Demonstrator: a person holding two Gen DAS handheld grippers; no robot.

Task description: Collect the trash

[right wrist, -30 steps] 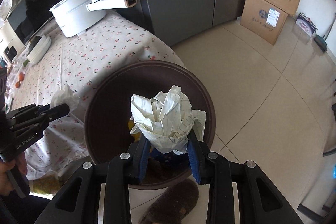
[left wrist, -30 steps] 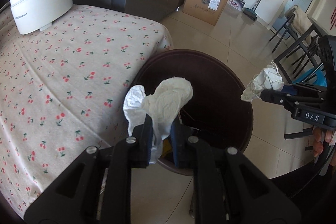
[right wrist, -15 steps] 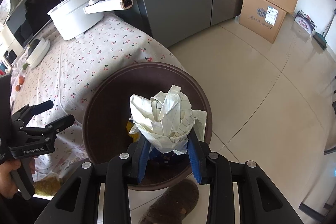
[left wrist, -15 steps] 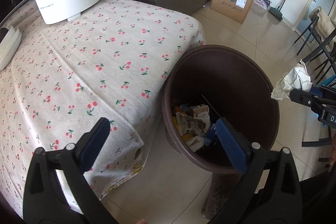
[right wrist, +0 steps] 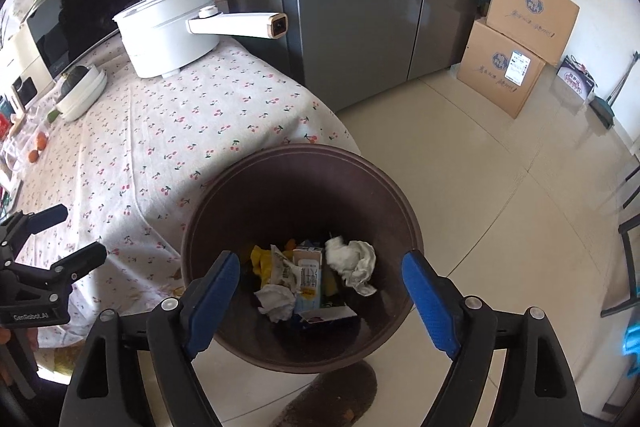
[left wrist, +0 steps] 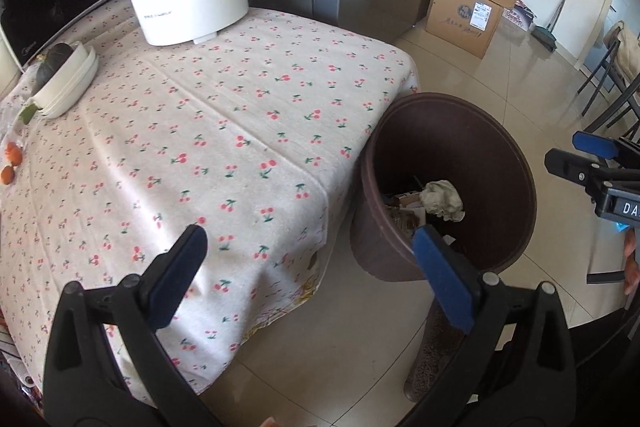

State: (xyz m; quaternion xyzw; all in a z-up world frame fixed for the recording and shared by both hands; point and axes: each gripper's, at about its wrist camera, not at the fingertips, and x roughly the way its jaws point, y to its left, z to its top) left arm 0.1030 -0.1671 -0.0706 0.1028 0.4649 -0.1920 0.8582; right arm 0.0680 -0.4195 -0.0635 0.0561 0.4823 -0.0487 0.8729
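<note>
Since the earlier frames both grippers have released their crumpled paper, which now lies in the bin among a carton and wrappers: one paper wad to the right, another lower left. The right gripper hangs over the bin, jaws spread wide and empty. The left gripper is also wide and empty, above the table edge beside the bin. The drop appears complete; the next move calls for locating any remaining trash.

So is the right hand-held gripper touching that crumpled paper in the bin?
Apart. In the right wrist view the right hand-held gripper is wide open above the bin, while the crumpled paper lies down inside among other trash.
</note>
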